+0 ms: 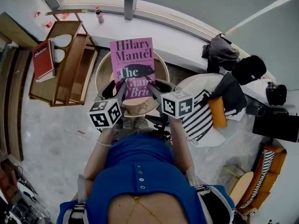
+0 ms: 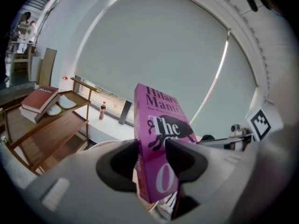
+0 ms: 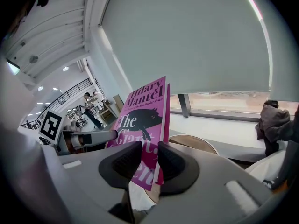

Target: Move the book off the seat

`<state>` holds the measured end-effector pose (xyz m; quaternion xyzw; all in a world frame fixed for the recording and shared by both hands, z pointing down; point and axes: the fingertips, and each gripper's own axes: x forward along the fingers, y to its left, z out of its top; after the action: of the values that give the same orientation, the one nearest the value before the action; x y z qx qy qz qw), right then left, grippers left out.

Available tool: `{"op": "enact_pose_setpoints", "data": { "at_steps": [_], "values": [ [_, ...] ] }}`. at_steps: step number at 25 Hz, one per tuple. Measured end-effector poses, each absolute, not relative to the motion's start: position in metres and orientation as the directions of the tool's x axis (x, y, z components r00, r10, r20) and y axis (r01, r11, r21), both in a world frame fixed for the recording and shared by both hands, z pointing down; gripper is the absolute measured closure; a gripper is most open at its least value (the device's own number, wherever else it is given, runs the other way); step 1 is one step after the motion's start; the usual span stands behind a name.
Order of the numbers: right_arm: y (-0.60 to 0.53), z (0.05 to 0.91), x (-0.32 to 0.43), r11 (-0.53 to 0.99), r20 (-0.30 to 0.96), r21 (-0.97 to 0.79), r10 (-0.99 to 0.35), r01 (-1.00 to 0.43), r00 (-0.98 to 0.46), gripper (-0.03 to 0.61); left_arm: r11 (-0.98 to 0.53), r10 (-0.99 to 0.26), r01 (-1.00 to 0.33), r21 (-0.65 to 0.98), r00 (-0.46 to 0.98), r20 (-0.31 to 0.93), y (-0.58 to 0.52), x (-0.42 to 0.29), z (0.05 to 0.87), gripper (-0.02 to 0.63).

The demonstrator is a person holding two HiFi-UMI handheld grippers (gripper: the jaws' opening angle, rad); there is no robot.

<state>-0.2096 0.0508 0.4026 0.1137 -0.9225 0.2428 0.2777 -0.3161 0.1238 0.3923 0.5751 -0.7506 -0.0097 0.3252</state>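
I'm clamping the book (image 1: 132,62) with both jaws; left gripper (image 2: 152,148) and right gripper (image 3: 149,155) are biting its lower corners; it's hanging upright above the seat (image 1: 102,71); shallow bites are risking a twist and a drop if my hands pull unevenly.

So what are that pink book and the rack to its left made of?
The pink book looks like a paperback: a thin card cover with a slight sheen, and pale paper page edges showing in the right gripper view. The rack looks like wood, with warm brown boards and slim posts, possibly varnished.
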Motion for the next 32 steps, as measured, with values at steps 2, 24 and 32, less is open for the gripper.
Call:
{"op": "enact_pose_setpoints", "data": {
  "at_steps": [2, 24, 32],
  "values": [
    [0.051, 0.403, -0.210, 0.860, 0.568, -0.383, -0.070, -0.339, -0.820, 0.471, 0.346, -0.868, -0.853, 0.391, -0.133, 0.479, 0.124, -0.316, 0.393, 0.440],
    [0.037, 0.420, -0.187, 0.849, 0.579, -0.408, -0.042, -0.335, -0.814, 0.471, 0.363, -0.851, -0.846, 0.389, -0.131, 0.509, 0.111, -0.293, 0.408, 0.440],
    [0.032, 0.441, -0.188, 0.847, 0.613, -0.408, -0.022, -0.341, -0.789, 0.471, 0.370, -0.830, -0.845, 0.386, -0.114, 0.546, 0.104, -0.294, 0.430, 0.440]
  ]
}}
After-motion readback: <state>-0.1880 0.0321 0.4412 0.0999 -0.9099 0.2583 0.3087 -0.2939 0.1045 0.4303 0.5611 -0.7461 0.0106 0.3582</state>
